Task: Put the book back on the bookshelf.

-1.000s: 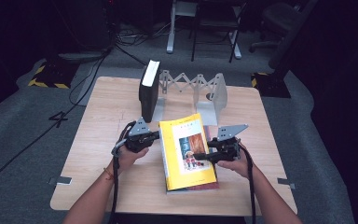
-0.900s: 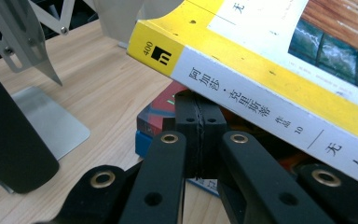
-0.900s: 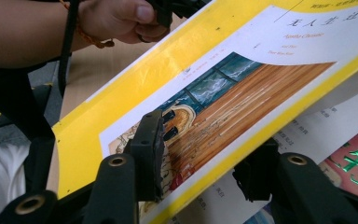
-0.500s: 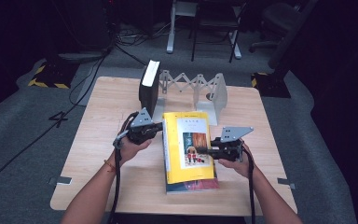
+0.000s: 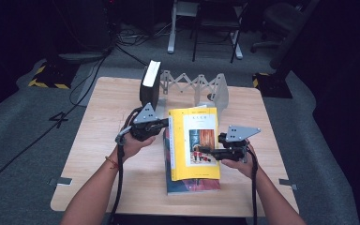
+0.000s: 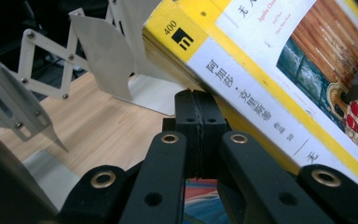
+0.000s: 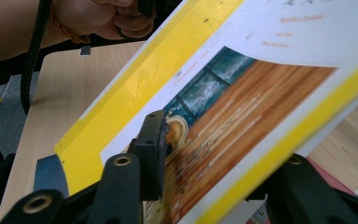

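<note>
Center of the tabletop (image 5: 98,140), light wood grain: yellow paperback (image 5: 194,143) tilted up off a second book (image 5: 192,184) that lies flat under it, with a red and blue cover. Yellow book's glossy cover has a white panel with small print at the top and a picture of wooden planks, blue-green tiles and small red figures. Spine reads "400" with a black square logo, then Chinese characters on a white strip; cover shows part of "Agatha Chr..." in the left gripper view.

Left hand-held gripper (image 5: 161,125): black jaws pressed fully together, nothing between them, tips right at the spine edge under the lifted book (image 6: 242,93). Grey three-cornered plate on top, black cable trailing along the forearm.

Right hand-held gripper (image 5: 206,151): jaws partly apart and have just been opening, book's free edge between them. Right gripper view shows one black pad lying on the cover picture (image 7: 242,116), the other jaw below the yellow edge; whether both press cannot be told for sure, it reads as a grip.

Back of the tabletop: white expanding book rack (image 5: 192,86), scissor-lattice arms with riveted joints and flat leaf-shaped dividers, smooth plastic look. One thick black book (image 5: 150,86) stands upright at its left end, white page edge facing up. The person's left hand (image 7: 116,18) shows beyond the book in the right gripper view.
</note>
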`<state>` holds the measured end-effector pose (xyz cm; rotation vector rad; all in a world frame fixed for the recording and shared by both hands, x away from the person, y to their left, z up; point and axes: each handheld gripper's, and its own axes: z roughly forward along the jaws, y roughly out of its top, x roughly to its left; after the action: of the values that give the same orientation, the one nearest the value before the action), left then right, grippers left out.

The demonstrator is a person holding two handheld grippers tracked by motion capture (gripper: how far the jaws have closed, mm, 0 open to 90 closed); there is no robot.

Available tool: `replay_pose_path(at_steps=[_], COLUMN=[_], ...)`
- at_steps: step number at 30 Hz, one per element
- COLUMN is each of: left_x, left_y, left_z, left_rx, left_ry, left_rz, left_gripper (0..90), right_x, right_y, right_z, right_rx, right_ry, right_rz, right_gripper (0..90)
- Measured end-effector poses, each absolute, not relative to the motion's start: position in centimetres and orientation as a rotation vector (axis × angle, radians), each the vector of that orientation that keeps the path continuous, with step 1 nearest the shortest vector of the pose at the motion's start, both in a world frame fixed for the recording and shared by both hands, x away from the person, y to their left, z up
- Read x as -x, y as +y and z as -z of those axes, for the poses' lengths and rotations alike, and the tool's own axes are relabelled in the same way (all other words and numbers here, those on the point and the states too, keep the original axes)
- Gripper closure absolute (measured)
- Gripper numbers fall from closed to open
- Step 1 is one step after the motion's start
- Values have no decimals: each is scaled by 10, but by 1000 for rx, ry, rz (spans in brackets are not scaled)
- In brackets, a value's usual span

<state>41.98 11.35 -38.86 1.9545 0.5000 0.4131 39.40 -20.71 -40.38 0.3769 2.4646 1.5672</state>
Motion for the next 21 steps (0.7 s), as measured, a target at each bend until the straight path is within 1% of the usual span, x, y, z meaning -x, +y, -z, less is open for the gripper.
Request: replay_pose_path(at_steps=[4,5,7,8,11,19,21], left_x=[-421,-420,-420,-420,-417,-407,-404], left_y=[113,112,111,111,110,113,116], left_z=[387,385,381,381,373,370,372], left_rx=[-1949,-1948,-1940,-1940,-1931,-1926,-1918], left_ry=[489,483,475,475,455,440,450], left_rz=[-404,-410,-408,-408,-427,-470,-477], left_gripper=[899,899,899,899,899,897,884], right_x=[-397,-398,-398,-398,-396,-387,-383], right_y=[-205,-205,-205,-205,-207,-210,-211], right_z=[403,404,404,404,405,408,410], right_rx=[-396,-408,-408,-408,-435,-417,-411], right_ry=[2480,2478,2469,2469,2413,2311,2295], right_rz=[-1545,-1539,-1539,-1539,-1556,-1596,-1601], right_gripper=[628,681,739,739,804,863,870])
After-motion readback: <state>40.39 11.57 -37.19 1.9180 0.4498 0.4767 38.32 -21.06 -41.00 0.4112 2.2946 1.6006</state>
